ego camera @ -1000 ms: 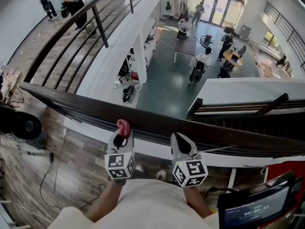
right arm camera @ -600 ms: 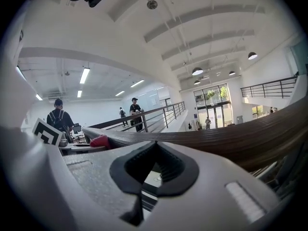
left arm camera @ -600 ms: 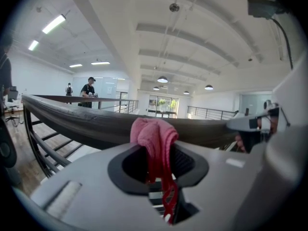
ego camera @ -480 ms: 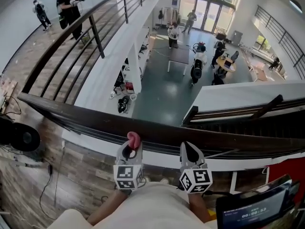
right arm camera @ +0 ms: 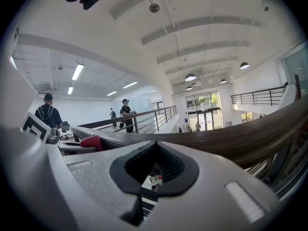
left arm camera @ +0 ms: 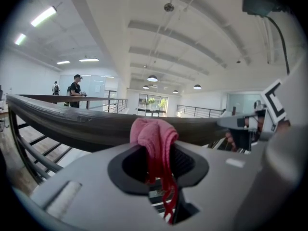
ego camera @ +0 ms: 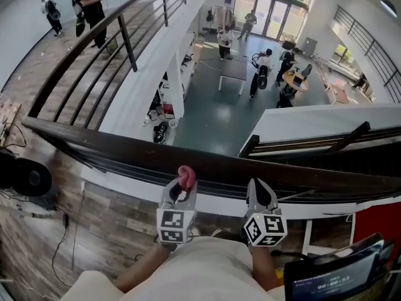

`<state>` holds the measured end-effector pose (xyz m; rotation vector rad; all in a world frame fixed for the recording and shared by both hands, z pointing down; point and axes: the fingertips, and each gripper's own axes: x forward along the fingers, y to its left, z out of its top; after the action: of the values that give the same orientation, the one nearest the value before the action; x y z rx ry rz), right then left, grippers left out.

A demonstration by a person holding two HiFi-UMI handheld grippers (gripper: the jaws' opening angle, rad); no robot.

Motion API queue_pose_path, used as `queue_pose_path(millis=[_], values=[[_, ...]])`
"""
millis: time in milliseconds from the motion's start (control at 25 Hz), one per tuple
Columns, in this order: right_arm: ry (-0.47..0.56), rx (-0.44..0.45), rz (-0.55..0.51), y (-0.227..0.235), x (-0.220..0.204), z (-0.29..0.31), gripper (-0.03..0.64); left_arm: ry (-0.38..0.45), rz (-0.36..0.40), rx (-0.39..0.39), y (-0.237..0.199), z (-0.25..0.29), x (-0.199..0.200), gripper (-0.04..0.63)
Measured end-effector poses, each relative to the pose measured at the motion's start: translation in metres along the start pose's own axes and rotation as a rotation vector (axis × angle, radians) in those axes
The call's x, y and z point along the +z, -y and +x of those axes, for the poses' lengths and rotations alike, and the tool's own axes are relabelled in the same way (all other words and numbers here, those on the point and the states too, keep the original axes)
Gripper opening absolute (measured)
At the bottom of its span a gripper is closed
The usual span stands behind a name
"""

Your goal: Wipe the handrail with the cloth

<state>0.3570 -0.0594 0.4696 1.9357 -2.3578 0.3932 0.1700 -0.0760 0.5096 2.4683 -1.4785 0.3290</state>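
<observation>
Nearest the person, at the lower right, a screen shows a row of timer digits too blurred to read. It is the only writing in view, since the marker cubes carry only black-and-white squares.

Just beyond, the left gripper pinches a pink cloth. The cloth is bunched into a wad above the jaw tips, with a thin tail hanging down between them. The right gripper, just to its right, has its jaws pressed together on nothing.

The cloth sits at the near edge of the handrail, a dark, smooth wooden bar running left to right. Whether the two touch cannot be told.

The cloth looks light, soft and limp. It will likely fold or drag out of shape rather than push, so a firm pinch low on the wad, leaving a padded bulge to press on the wood, seems best. The rail is rigid and fixed, and probably slick.

Far below lies a hall with tables and people. More people stand by the far left railing.
</observation>
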Motion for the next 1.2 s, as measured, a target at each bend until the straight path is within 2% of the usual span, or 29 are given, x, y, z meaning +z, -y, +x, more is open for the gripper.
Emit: queue_pose_path(millis=[240,520,920,1200], values=[[0.009,-0.025,-0.011,0.002,0.000,0.000,0.003,0.002,0.012,-0.025,0.002,0.001,0.001,0.111],[0.014,-0.033,-0.017,0.000,-0.001,0.000,0.003,-0.001,0.030,-0.005,-0.001,0.001,-0.001,0.111],[-0.030,0.115,-0.023,-0.010,-0.004,0.003,0.003,0.026,-0.022,0.114,-0.006,0.001,0.001,0.112],[-0.035,0.168,-0.042,-0.015,-0.001,0.001,0.003,0.025,-0.047,0.129,0.001,0.004,0.000,0.112]])
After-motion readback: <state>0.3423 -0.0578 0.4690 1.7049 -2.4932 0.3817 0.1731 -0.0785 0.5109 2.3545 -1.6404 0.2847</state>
